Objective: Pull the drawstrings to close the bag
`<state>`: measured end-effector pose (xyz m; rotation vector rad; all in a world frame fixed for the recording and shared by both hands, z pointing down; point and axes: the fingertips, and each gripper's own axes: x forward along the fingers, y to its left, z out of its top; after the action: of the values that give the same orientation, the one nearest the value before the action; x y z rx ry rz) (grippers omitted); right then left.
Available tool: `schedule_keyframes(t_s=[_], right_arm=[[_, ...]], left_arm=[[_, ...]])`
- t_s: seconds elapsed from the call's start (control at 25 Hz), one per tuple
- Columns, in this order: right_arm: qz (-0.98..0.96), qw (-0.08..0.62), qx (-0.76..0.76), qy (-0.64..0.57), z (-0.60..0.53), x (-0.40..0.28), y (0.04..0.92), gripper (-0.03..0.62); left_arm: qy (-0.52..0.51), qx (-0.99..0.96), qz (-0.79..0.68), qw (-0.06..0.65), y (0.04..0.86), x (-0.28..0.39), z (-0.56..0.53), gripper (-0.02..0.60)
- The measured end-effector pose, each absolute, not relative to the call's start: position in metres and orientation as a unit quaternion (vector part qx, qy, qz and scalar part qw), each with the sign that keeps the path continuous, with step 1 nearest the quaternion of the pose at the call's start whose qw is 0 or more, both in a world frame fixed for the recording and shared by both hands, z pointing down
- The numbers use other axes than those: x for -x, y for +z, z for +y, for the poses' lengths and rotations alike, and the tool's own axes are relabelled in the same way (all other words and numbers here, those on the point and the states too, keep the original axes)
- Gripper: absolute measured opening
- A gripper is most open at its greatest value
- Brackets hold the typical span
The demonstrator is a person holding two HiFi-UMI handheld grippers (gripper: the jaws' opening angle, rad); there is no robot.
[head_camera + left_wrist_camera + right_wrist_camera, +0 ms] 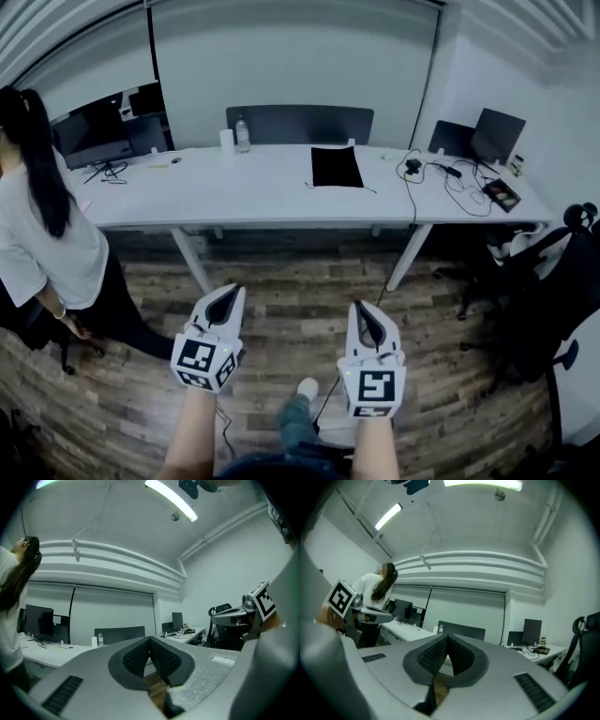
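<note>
Bag [337, 166], flat, black and square, lies on the white counter [234, 192] well ahead of the person, with what look like thin drawstrings [369, 189] trailing off its lower corners. Both pairs of tongs hang level above the wooden floor [281, 309], well apart from the counter, so the task is not yet begun. The left tongs [227, 298] are clenched, pads pressed together on nothing; the right tongs [367, 314] are clenched and empty too. They seem carried closed merely for the approach, and each must open before taking a string
</note>
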<state>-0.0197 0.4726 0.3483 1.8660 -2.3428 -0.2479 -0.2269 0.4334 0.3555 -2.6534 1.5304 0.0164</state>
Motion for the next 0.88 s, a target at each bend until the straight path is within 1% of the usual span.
schedule_keyframes(t_s=[0.12,0.36,0.64,0.88], right_arm=[[-0.773,0.045,-0.627,-0.082,0.429,0.005,0.342,-0.006],[-0.772,0.03,-0.631,-0.066,0.342,-0.024,0.34,-0.006],[-0.772,0.038,-0.632,-0.059,0.251,-0.055,0.339,-0.006],[-0.764,0.052,-0.639,-0.065,0.206,-0.078,0.332,-0.006]], left_arm=[[0.006,0.869,0.494,0.039,0.35,0.214,0.391,-0.002],[0.0,0.877,0.478,0.039,0.342,0.182,0.299,-0.002],[-0.011,0.88,0.473,0.042,0.337,0.15,0.2,-0.002],[-0.01,0.885,0.464,0.029,0.34,0.126,0.151,-0.002]])
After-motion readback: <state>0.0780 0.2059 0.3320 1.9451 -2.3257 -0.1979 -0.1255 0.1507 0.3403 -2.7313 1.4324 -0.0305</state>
